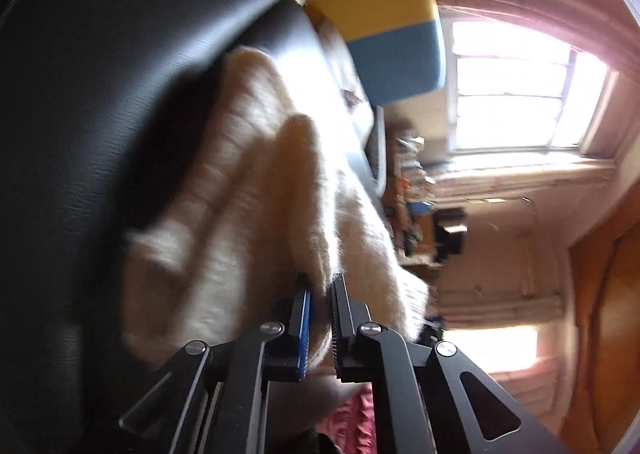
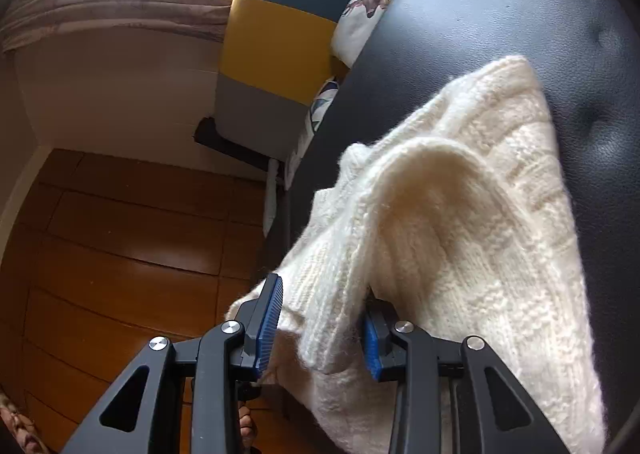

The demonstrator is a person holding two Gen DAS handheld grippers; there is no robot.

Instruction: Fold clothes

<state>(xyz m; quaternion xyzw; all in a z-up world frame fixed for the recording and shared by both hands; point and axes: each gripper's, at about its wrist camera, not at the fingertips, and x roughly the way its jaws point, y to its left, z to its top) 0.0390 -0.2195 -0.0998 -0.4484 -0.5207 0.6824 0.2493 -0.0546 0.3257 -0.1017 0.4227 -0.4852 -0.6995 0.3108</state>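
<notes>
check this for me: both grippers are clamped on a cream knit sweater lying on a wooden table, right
Not quite. The cream knit sweater lies on a black leather cushion, as the right wrist view shows; the wood is the floor. Left gripper and right gripper do clamp it.

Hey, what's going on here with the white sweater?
A person is folding a cream knit sweater on a black padded surface, with a handheld tool in each hand. The left tool is pinched shut on a fold of the knit. The right tool grips a thick bunch of its near edge.
</notes>
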